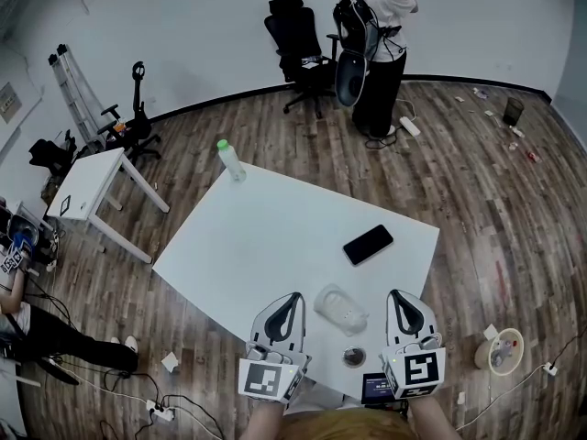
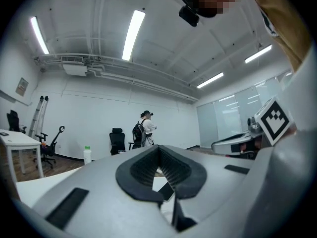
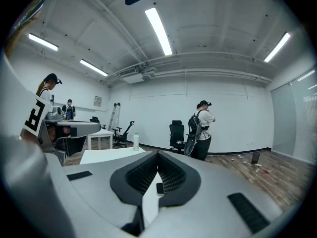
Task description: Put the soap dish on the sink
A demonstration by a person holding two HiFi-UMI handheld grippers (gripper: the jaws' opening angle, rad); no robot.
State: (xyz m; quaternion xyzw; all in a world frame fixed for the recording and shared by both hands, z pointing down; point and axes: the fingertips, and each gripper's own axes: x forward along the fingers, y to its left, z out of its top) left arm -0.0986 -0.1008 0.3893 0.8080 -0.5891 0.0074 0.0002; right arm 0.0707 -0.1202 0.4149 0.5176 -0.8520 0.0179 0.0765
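A clear plastic soap dish [image 1: 341, 310] lies on the white table [image 1: 275, 236] near its front edge, between my two grippers and touched by neither. My left gripper [image 1: 292, 299] is just left of it, level, jaws shut and empty. My right gripper [image 1: 401, 297] is to its right, also shut with nothing in it. In the left gripper view the left gripper [image 2: 159, 156] has its pads together; the right gripper [image 3: 157, 161] looks the same in the right gripper view. The dish is hidden in both gripper views.
A black phone [image 1: 368, 244] lies on the table beyond the dish. A green-capped bottle [image 1: 230, 159] stands at the far corner, and a small round dark object [image 1: 354, 357] at the front edge. A person with a backpack [image 1: 371, 44], an office chair [image 1: 298, 44] and a small white table [image 1: 87, 186] stand farther off.
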